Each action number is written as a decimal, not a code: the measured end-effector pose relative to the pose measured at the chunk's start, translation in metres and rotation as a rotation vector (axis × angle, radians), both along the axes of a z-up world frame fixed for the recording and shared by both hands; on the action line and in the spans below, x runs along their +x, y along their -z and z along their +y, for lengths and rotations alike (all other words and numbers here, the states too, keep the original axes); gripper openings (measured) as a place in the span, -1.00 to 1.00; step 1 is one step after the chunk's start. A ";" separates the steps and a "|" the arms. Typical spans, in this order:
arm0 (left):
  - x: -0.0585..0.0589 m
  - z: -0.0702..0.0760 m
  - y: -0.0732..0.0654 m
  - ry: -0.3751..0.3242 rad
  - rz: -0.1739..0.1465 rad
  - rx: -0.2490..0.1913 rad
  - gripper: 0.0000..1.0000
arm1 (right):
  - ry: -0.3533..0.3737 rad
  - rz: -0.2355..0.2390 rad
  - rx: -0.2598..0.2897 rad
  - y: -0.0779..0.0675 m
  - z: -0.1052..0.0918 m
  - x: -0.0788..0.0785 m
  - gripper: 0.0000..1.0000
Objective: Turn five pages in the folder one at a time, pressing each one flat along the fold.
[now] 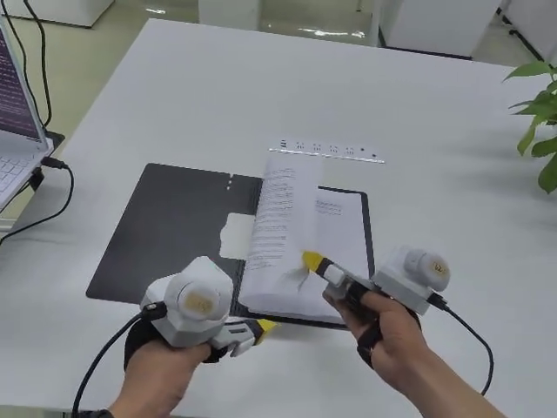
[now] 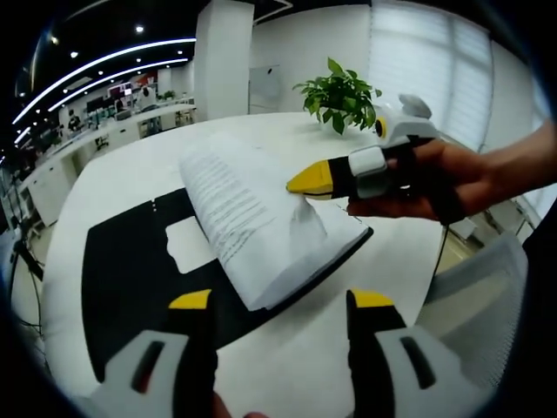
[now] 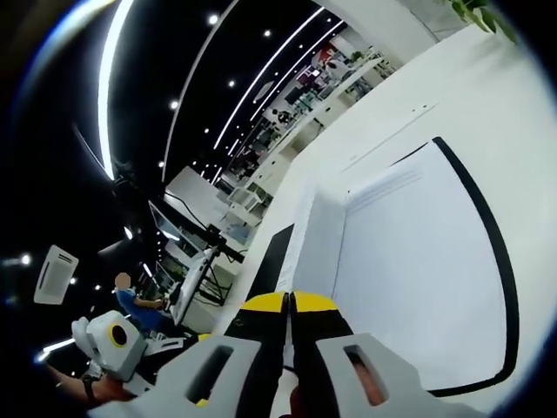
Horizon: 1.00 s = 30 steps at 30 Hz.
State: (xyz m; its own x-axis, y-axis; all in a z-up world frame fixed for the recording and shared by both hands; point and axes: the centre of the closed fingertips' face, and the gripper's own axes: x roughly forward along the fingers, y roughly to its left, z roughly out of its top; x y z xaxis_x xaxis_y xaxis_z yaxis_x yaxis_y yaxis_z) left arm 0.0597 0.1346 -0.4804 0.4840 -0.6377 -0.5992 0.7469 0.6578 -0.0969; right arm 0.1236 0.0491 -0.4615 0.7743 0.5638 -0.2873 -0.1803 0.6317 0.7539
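Open black folder [image 1: 165, 235] near the front edge of the white table [image 1: 261, 87], one page [image 1: 278, 218] standing above the fold, pinched in the closed jaws of the right gripper [image 1: 312, 259]; left gripper [image 1: 264, 327], jaws wide and empty, at the folder's front edge.

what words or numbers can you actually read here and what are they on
Nothing reads clearly.
On the lifted page: printed lines, too small to read.
On the page beneath: a few lines, blurred.
On the laptop screen: text rows, blurred.
On the white strip beyond the folder: dark marks, too small.
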 end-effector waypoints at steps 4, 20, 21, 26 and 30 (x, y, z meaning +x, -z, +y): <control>0.002 0.015 -0.004 -0.010 -0.011 0.009 0.20 | -0.034 0.008 0.004 0.002 0.019 0.004 -1.00; 0.025 0.075 -0.031 -0.083 -0.073 0.021 0.22 | -0.110 0.012 0.018 0.003 0.066 0.024 -1.00; 0.025 0.077 -0.032 -0.086 -0.075 0.019 0.21 | -0.114 0.013 0.018 0.003 0.069 0.025 -1.00; 0.026 0.086 -0.034 -0.106 -0.069 0.002 0.23 | -0.124 0.020 0.024 0.006 0.082 0.029 -1.00; 0.024 0.093 -0.034 -0.114 -0.063 -0.003 0.26 | -0.148 0.029 0.024 0.010 0.095 0.030 -1.00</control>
State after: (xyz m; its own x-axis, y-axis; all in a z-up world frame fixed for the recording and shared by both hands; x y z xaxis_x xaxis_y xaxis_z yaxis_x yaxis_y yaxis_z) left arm 0.0842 0.2272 -0.4464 0.5899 -0.5786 -0.5632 0.6723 0.7383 -0.0543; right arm 0.1532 0.1437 -0.4711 0.6738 0.6781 -0.2936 -0.2476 0.5816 0.7749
